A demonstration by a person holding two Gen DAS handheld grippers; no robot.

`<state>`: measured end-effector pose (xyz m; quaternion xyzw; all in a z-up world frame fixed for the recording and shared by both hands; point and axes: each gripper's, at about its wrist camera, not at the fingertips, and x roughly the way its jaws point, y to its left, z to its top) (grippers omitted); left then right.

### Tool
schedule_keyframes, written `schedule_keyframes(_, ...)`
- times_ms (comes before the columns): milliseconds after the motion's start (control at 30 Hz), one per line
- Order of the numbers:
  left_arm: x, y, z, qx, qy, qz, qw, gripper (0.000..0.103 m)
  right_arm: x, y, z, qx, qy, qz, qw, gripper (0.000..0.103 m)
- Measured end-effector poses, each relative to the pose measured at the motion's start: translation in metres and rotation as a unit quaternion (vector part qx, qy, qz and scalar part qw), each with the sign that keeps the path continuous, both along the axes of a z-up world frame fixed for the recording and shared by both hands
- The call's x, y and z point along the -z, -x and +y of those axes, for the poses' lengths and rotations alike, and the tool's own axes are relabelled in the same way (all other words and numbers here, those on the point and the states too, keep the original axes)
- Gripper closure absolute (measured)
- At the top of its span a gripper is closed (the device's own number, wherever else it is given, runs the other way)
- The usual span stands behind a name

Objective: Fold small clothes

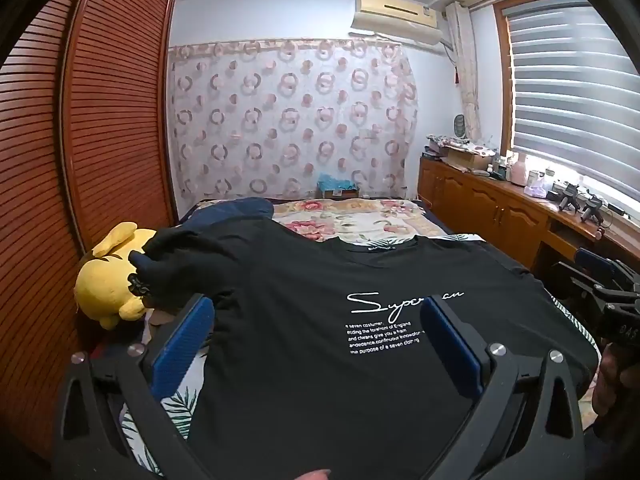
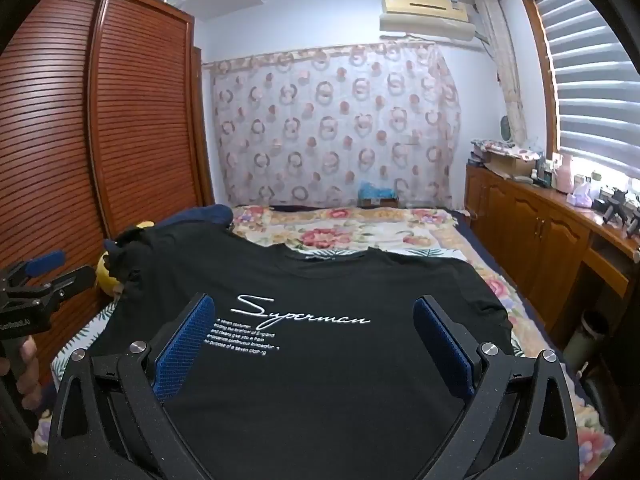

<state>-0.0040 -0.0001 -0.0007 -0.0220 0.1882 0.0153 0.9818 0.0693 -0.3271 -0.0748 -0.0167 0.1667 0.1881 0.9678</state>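
Note:
A black T-shirt with white "Superman" lettering lies spread face up on the bed, collar pointing away from me. Its left sleeve is bunched up against a plush toy. My left gripper hangs open over the shirt's lower left part, blue pads wide apart and nothing between them. My right gripper is open over the shirt's middle, just below the lettering, and grips nothing. Each gripper shows in the other's view: the right gripper at the right edge, the left gripper at the left edge.
A yellow plush toy lies at the bed's left edge beside the louvred wooden wardrobe. The floral bedspread stretches beyond the collar, with a dark blue pillow at its far left. A wooden cabinet runs along the right under the window.

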Motion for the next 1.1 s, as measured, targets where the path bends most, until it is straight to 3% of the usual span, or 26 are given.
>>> schedule_keyframes(467,0.009,0.002,-0.009,0.0,-0.005,0.01,0.9999,0.0,0.0,0.001,-0.001,0.0,-0.002,-0.002,1.0,0.002)
schedule_keyframes(1100,-0.002,0.001,-0.002,0.001,-0.008,0.01,0.9999,0.0,0.0,0.003,-0.001,0.001,-0.003,-0.005,1.0,0.002)
